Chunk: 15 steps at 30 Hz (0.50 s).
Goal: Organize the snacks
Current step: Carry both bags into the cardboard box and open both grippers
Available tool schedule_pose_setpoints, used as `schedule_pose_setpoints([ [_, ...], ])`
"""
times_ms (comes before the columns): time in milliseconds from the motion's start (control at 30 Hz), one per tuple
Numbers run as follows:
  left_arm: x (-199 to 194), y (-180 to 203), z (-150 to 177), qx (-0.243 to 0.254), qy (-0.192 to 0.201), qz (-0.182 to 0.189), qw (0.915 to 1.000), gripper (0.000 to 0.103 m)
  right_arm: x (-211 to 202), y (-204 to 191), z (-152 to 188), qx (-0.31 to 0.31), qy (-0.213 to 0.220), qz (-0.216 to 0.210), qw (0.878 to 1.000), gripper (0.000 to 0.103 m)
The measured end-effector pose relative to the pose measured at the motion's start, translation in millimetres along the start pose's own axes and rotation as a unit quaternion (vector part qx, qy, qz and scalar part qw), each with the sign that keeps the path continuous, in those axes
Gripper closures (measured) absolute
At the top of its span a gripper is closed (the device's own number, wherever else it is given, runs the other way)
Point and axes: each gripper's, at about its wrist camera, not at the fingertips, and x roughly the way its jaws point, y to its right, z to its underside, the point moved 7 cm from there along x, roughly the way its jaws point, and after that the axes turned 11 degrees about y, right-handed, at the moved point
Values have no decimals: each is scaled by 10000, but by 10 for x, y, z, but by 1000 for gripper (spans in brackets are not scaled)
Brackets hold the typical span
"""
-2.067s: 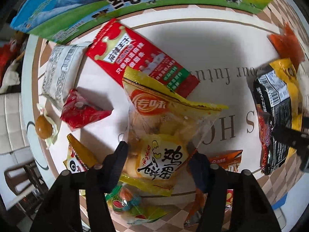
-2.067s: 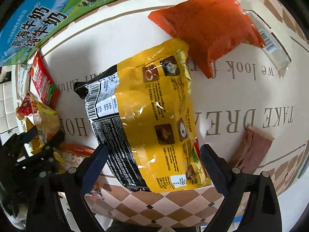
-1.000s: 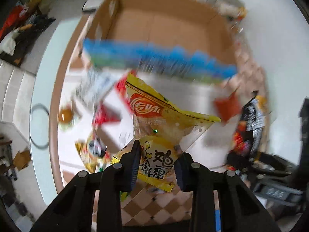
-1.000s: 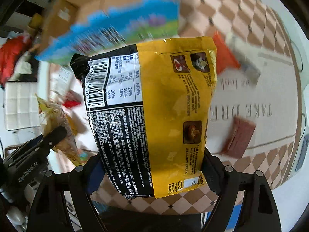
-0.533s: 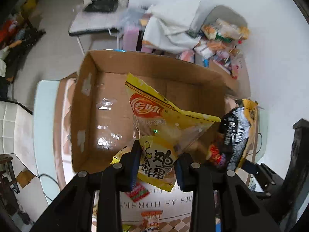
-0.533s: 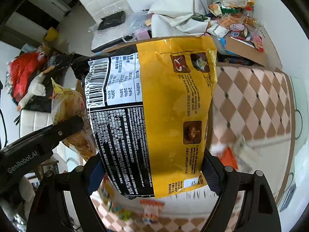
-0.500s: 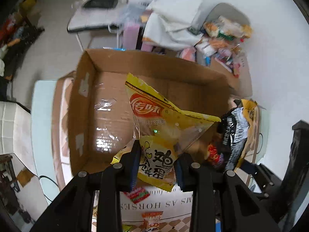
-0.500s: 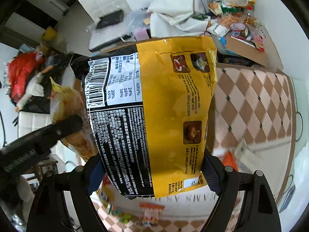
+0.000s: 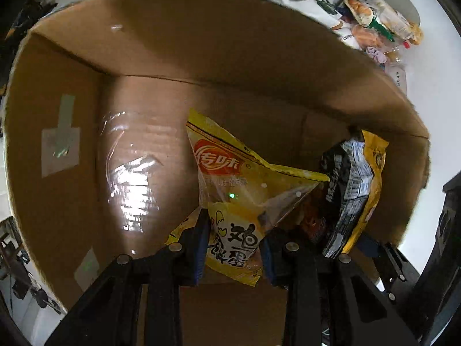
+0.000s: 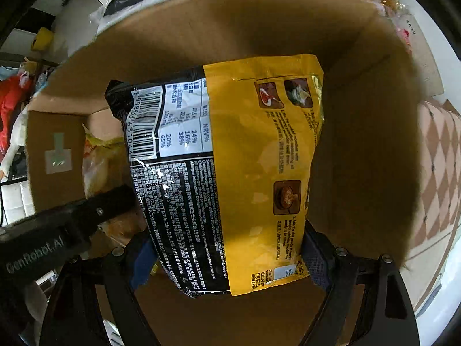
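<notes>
Left to right, left wrist view: inner left wall of open cardboard box (image 9: 52, 150) with grey tape patch (image 9: 60, 151) stuck on; glossy clear tape strip (image 9: 129, 184) glaring on box floor. Centre: left gripper (image 9: 234, 248) pinched onto lower end of yellow egg-biscuit snack bag (image 9: 242, 196), bag held up inside box, clear of the floor, red oval logo near its upper end. Just right of it: yellow-and-black noodle packet (image 9: 354, 190), seen edge-on, also inside box near right wall. Beyond far rim, upper right: heap of assorted packets (image 9: 374, 20) on a pale surface. Right wrist view: same tape patch on left wall (image 10: 57, 155); left gripper body (image 10: 52, 236) printed "GenRobot.AI" at lower left, egg-biscuit bag (image 10: 100, 158) partly hidden behind it. Centre: right gripper (image 10: 227, 248) clamped across lower sides of noodle packet (image 10: 224, 178), barcode and nutrition panel facing camera, packet upright within box (image 10: 360, 144). Far right: checkered tablecloth (image 10: 438, 155) outside box wall.
</notes>
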Motion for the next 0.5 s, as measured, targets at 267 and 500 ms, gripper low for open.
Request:
schedule_pose_setpoints([
  [267,4,91,-60,224,151,-57,9996,48,-49,143,-51,-223,-71,175,9996,6],
  [500,-126,167,16,486,347,-234,9979,22,-253,206,82,-324,-19,273,9991,4],
])
